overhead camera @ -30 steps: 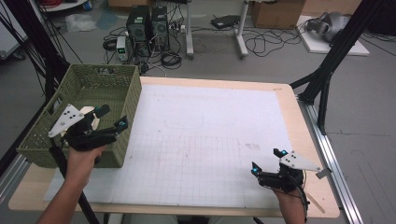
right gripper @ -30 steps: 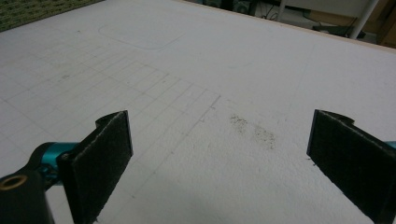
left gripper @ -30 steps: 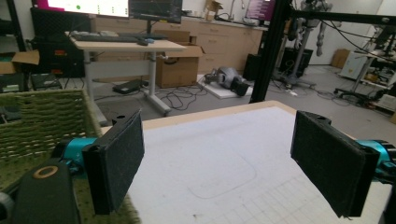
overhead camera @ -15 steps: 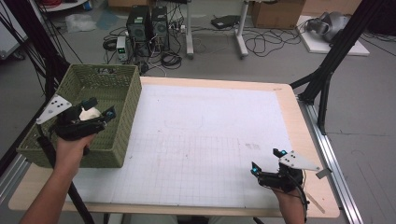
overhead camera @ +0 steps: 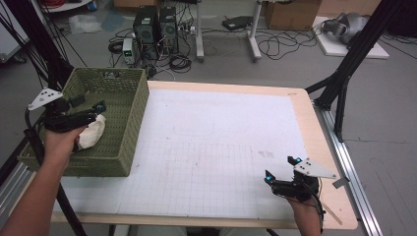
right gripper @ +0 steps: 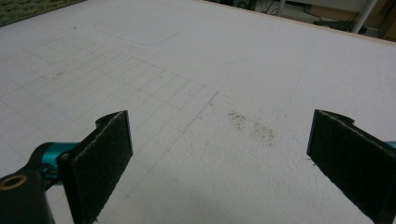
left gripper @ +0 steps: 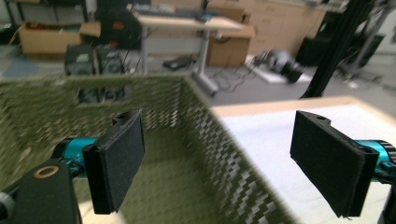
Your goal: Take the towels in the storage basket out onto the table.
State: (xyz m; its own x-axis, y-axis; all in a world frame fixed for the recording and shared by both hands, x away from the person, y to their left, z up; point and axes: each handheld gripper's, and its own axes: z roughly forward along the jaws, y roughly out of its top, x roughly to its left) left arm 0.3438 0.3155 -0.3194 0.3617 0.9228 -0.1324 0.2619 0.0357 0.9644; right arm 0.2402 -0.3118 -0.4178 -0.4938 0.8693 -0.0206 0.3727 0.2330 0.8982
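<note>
Moved: left gripper (overhead camera: pixel 91 112) now over green woven plastic basket (overhead camera: pixel 129 123), worktop's left edge | fingers open above soft white lump (overhead camera: pixel 93 132), probably light, pinch mid-body | right gripper (overhead camera: pixel 279 173) open, empty.

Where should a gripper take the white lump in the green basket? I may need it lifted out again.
From above, across the white lump's bulging middle. It lies low inside the green basket, whose tall woven walls block any side approach. The open left gripper hovers over it.
</note>
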